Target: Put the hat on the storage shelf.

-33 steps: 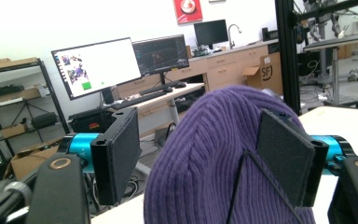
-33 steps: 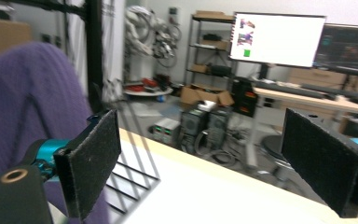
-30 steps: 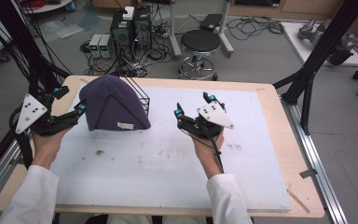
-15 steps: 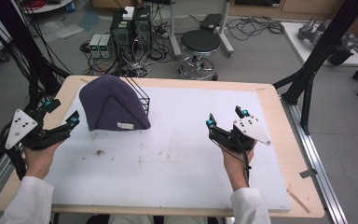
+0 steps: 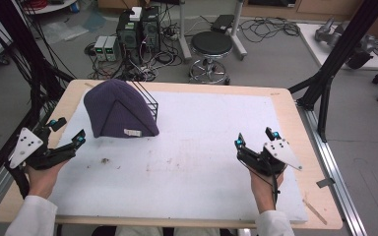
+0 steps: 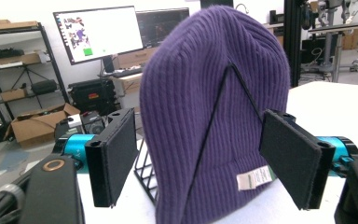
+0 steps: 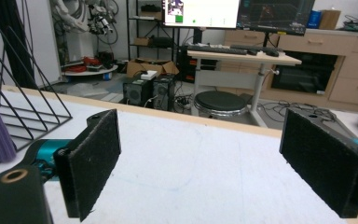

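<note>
Both my grippers have pulled back and apart over the last second: the left gripper [image 5: 67,132], which sat right against the purple beanie [image 5: 119,109], is now at the left edge of the high view, near the beanie but clear of it, and the right gripper [image 5: 256,138] has swung from mid-frame out to the lower right, well apart from everything. Both stand with jaws spread wide and nothing between them. I read that as a release — the beanie is draped over the black wire rack [image 5: 148,98] in the upper left of the white table mat [image 5: 202,162], and looks finished with. The left gripper view shows what the high view cannot: the rack's wires pressing through the knit, and the small white label [image 6: 253,177] near the hem.
</note>
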The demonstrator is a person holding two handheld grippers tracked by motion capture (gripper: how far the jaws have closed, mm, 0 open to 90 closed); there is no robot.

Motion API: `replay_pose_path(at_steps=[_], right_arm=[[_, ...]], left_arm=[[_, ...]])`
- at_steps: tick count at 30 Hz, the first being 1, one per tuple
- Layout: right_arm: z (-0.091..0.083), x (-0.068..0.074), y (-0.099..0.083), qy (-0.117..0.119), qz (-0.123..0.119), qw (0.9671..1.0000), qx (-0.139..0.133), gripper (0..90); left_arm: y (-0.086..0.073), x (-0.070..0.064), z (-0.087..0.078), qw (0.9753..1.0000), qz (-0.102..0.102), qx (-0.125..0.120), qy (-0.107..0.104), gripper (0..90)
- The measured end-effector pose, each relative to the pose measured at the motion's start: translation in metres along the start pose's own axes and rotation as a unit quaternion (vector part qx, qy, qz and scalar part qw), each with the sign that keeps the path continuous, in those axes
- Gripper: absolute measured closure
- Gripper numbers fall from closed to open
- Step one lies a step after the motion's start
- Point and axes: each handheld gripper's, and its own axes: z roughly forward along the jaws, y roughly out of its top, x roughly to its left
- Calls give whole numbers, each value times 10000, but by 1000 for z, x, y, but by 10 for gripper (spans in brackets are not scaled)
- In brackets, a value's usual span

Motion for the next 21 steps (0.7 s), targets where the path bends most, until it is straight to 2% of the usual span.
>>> replay_pose_path(at_steps=[3,6,8,13,19,21], right_arm=[[-3,-3,-11,-84,27,10000,2,117],[-5,-4,-20,-138,63,9998,164,117],[-6,-5,-25,-139,25,9998,167,117],[-10,-3,-41,-138,8,9993,359,117],[-15,-2,-55,-211,43,9985,506,117],[-16,-1,-57,-252,133,9982,520,118]], left_arm=[[-7,-1,0,9999,-54,85,29,259],[-12,-1,-1,9998,-155,105,60,256],[-16,-3,-3,9995,-271,119,86,254],[-32,-7,-9,9989,-397,148,207,255],[-47,-12,-16,9982,-456,201,326,255],[-48,-12,-17,9981,-483,207,318,255]])
